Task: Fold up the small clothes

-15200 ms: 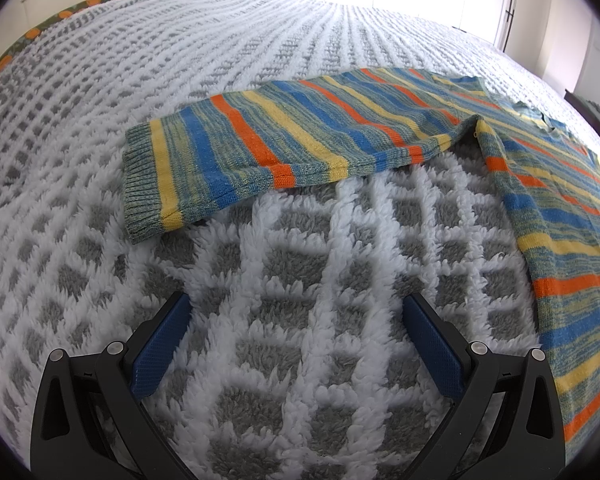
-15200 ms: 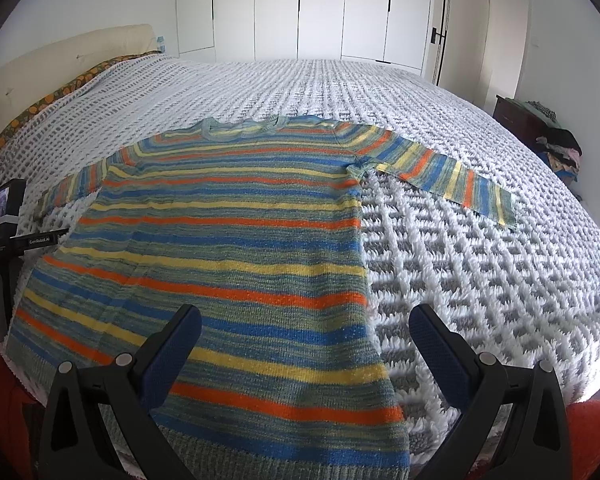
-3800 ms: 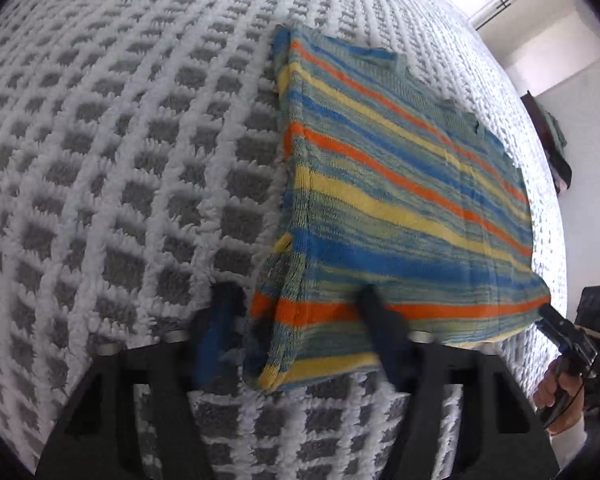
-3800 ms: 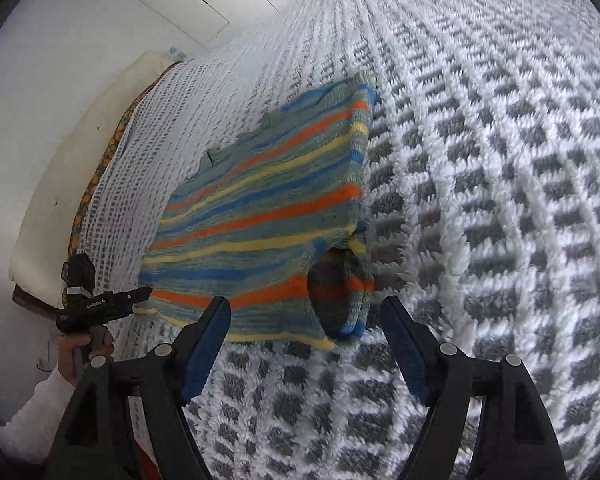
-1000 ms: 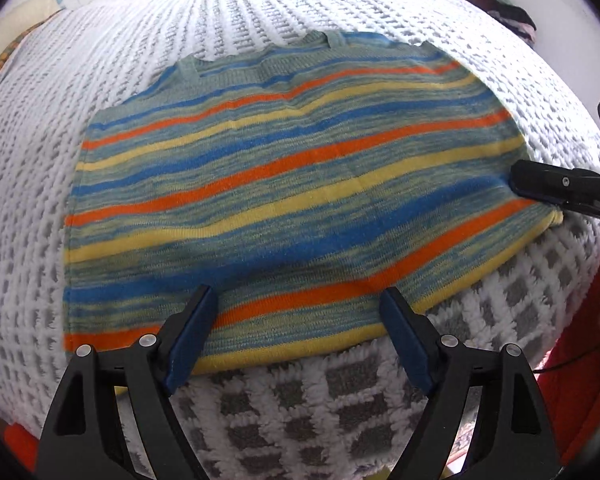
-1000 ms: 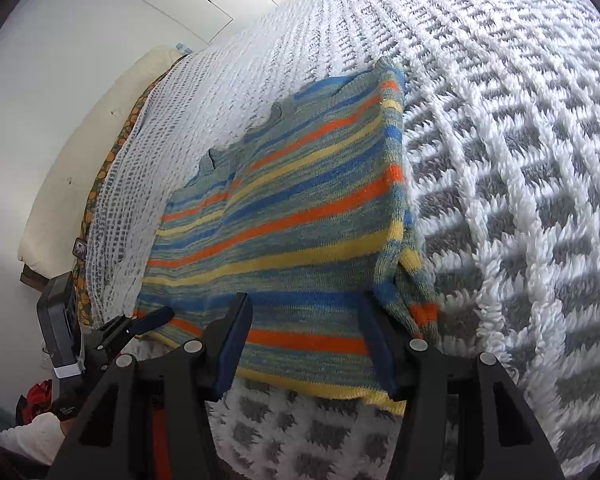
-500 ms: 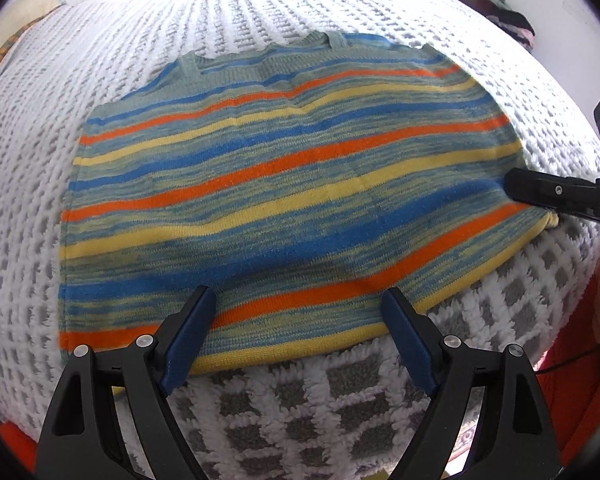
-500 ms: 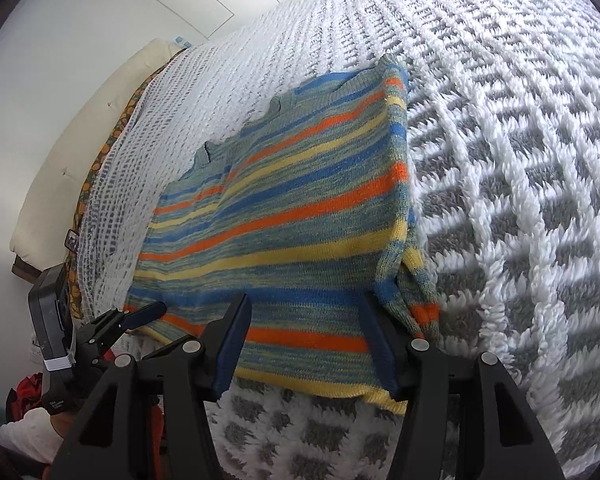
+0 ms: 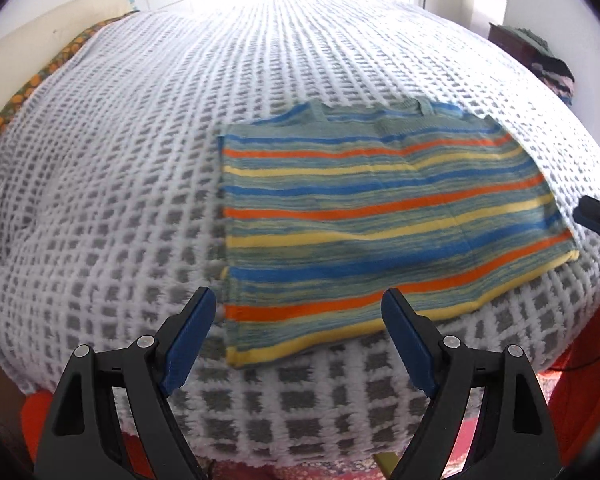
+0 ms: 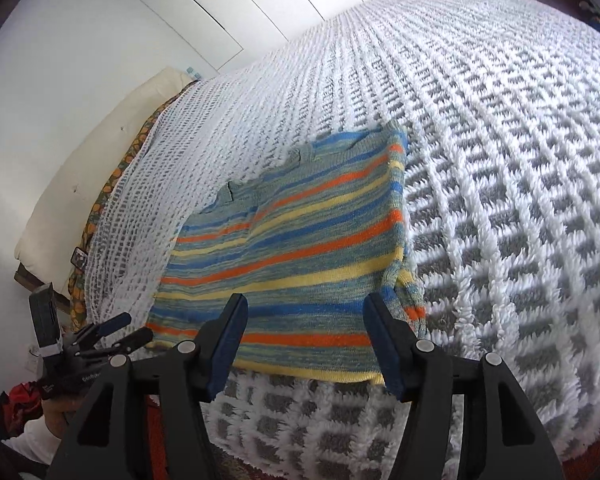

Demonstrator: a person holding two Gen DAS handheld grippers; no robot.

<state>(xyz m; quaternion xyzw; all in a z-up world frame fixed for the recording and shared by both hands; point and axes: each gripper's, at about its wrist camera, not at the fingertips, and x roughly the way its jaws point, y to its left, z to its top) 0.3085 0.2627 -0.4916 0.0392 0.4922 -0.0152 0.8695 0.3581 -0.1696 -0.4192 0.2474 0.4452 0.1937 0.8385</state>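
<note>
While I look along my left gripper, its jaws stand wide apart and hold nothing; the striped sweater lies folded on the bedspread, slightly blurred. My right gripper, also spread and empty, hides part of the hem.

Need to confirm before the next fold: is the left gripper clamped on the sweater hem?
No, the left gripper is open, its jaws spread apart above the sweater.

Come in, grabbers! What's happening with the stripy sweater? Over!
Left gripper open, empty. Right gripper open, over hem. Sweater flat on bed, sleeves tucked. Nothing blocking.
</note>
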